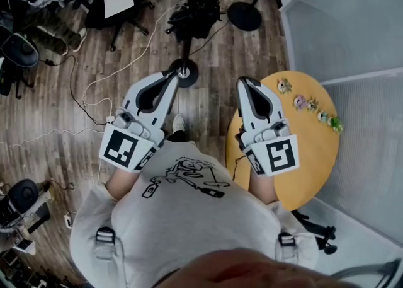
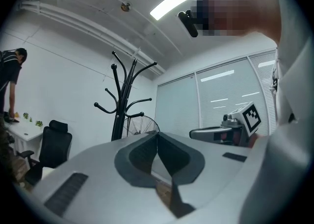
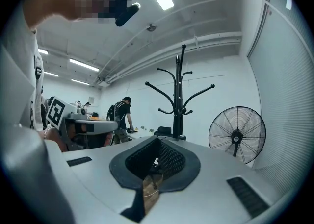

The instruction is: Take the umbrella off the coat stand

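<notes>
The person is holding the left gripper (image 1: 171,75) and the right gripper (image 1: 243,82) level, facing the coat stand (image 3: 180,95), with both pairs of jaws pressed together on nothing. The upper hooks (image 3: 162,89) are standing bare and the umbrella is not showing plainly; the dark bundle (image 1: 196,19) low on the pole, above the wooden floor (image 1: 113,91), is possibly it. A good approach is probably going to need one pair of jaws spread early, then closing on the handle and lifting without tipping the stand.
</notes>
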Demonstrator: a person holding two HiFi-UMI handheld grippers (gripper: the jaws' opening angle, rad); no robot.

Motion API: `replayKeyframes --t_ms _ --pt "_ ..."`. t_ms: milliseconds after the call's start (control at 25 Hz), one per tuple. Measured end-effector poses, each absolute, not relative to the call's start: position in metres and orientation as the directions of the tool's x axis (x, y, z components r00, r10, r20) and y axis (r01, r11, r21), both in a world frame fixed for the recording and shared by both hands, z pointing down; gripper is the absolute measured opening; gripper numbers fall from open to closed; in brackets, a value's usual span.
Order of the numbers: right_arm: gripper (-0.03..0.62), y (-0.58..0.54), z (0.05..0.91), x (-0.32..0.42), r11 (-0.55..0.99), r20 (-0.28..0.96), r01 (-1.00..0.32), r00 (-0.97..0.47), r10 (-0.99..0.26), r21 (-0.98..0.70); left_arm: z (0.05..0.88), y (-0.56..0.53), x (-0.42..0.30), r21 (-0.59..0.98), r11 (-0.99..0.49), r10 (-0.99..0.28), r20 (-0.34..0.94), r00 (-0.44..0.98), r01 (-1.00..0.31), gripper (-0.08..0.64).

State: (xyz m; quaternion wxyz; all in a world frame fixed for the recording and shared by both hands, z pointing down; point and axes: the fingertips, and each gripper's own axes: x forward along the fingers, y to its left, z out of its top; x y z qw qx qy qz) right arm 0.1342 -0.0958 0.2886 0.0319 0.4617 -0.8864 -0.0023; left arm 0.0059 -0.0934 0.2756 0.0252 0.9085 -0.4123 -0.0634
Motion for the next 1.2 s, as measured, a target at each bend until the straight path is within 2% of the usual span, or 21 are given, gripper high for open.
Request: replayKeyframes --t_ms 760,1200 --pt "0.017 -0.190 0.281 0.089 0.550 0.061 -0.833 -0.547 -0.835 0.058 0.271 -0.192 -0.039 0.108 -0.679 -0.734 -0.113 0.670 -0.726 0.009" --pt "0.020 -0.211 0.292 0.077 0.532 0.077 -0.845 -0.527 -0.846 0.056 0.285 -0.212 -0.049 0.125 -0.689 -0.724 -0.092 0.683 -0.714 0.009"
